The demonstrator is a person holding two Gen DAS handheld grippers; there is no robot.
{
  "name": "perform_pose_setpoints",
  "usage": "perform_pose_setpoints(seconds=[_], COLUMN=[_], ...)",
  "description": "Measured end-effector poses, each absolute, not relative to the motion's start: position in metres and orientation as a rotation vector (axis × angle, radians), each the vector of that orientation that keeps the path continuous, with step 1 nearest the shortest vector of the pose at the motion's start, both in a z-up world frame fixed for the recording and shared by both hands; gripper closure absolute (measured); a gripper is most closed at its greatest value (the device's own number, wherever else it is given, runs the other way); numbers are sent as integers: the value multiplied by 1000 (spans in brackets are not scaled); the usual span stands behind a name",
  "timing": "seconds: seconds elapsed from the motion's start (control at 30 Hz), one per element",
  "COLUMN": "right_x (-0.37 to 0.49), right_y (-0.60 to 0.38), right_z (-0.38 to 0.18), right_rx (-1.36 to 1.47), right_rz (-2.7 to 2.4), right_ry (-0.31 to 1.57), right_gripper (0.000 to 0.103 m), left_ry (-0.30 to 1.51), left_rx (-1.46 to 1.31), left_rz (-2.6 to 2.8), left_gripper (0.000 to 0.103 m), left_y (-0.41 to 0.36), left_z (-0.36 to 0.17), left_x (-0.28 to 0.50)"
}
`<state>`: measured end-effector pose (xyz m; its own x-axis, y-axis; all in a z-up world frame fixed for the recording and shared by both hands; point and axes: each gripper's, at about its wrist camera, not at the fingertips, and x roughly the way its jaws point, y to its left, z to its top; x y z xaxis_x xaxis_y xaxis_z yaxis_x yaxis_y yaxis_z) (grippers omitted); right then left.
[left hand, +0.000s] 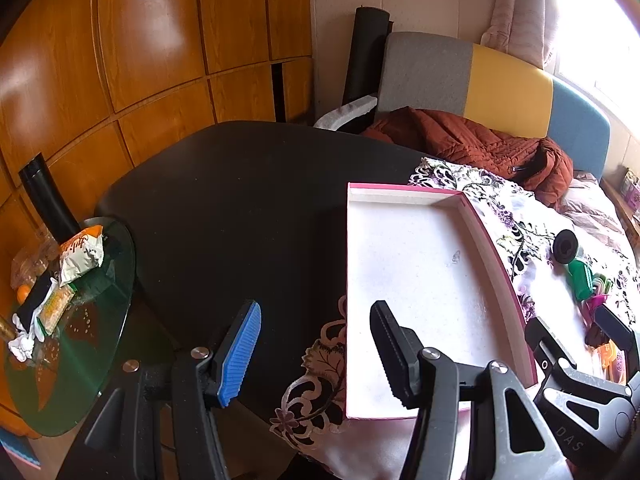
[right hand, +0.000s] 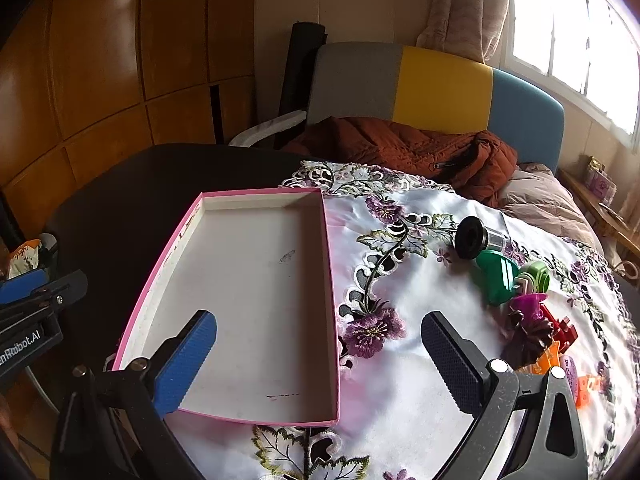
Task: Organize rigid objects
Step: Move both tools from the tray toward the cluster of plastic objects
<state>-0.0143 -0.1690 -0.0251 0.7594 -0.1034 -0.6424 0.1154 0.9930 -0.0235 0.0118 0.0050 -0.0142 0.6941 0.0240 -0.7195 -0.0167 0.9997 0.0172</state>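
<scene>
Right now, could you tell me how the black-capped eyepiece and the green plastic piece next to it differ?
The black-capped eyepiece is a black and silver cylinder lying on its side; the green plastic piece is bright green and blockier. The eyepiece lies farther from the right gripper, the green piece nearer. Both rest on the embroidered white tablecloth, outside the empty pink-rimmed box.

The left gripper (left hand: 316,352) has black angular arms with silver screws, one ribbed blue pad (left hand: 240,354) and one ribbed black finger. The right gripper (right hand: 320,368) has the same black frame, with a textured blue pad (right hand: 186,366) and a dark knurled one.
</scene>
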Motion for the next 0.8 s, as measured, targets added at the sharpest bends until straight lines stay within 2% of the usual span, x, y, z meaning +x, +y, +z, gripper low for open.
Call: perform_pose_setpoints(seconds=[0.8], right_x=[-19], right_y=[-192], right_z=[-18], right_rx=[54], right_rz=[-130], right_ry=[704], right_gripper=[0], left_ry=[805], left_rx=[62], left_rz=[-60], left_gripper=[45], left_y=[-6], left_z=[-9], left_x=[4])
